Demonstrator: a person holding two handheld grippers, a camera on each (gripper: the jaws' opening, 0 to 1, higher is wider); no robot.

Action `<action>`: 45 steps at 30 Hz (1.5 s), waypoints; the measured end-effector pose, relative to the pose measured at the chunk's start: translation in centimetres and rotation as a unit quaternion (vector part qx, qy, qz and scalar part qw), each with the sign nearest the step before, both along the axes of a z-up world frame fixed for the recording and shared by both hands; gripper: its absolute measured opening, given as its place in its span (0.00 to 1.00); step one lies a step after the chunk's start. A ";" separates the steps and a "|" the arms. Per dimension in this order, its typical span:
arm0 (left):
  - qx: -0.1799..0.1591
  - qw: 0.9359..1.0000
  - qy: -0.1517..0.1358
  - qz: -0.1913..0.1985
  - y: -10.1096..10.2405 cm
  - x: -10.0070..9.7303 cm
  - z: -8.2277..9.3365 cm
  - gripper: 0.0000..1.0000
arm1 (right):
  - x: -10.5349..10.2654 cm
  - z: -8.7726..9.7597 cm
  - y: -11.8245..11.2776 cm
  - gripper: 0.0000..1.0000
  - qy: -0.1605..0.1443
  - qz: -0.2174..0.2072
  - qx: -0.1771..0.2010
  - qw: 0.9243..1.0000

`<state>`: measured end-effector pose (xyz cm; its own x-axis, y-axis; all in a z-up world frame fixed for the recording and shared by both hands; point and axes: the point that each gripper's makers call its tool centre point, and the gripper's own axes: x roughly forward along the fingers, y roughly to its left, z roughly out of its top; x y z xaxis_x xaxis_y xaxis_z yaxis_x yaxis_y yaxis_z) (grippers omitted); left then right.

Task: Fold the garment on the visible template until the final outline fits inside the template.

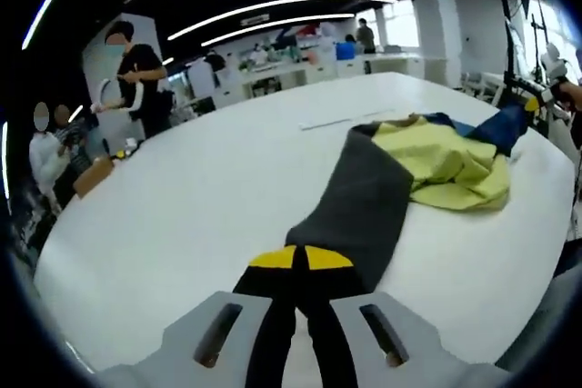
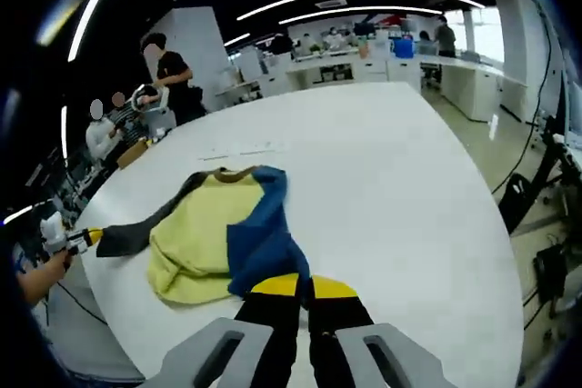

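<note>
A garment with a yellow body [image 1: 446, 163] [image 2: 193, 244], a grey sleeve [image 1: 364, 197] [image 2: 145, 223] and a blue sleeve [image 1: 502, 128] [image 2: 264, 244] lies crumpled on a white table [image 1: 209, 188] [image 2: 382, 179]. My left gripper [image 1: 300, 259] is shut on the end of the grey sleeve, which stretches away from it. My right gripper [image 2: 305, 286] is shut on the end of the blue sleeve. Each gripper also appears in the other view, the right one [image 1: 538, 100] at the blue end and the left one [image 2: 80, 240] at the grey end. Thin pale marks [image 1: 338, 120] [image 2: 238, 154] lie on the table beyond the garment.
Several people [image 1: 136, 74] [image 2: 171, 74] stand past the table's far left side. Counters with clutter [image 1: 300, 61] [image 2: 364, 56] line the back. The table edge [image 2: 509, 252] drops off to the floor and cables on the right.
</note>
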<state>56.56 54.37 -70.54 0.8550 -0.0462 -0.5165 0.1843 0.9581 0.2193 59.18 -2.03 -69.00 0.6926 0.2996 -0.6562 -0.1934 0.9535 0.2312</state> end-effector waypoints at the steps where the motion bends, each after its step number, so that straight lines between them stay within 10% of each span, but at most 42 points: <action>1: 0.011 1.000 0.002 0.000 0.3 0.0 0.0 0.00 | -0.1 -0.2 -0.5 0.00 0.004 -0.008 -0.002 1.000; 22: 0.125 0.990 0.062 0.021 5.4 2.1 -2.4 0.00 | 2.0 -4.4 -11.5 0.00 0.066 -0.130 -0.028 0.989; 45: 0.173 0.981 0.082 0.020 8.5 6.7 -2.6 0.00 | 5.0 -6.3 -18.7 0.00 0.093 -0.150 -0.155 0.972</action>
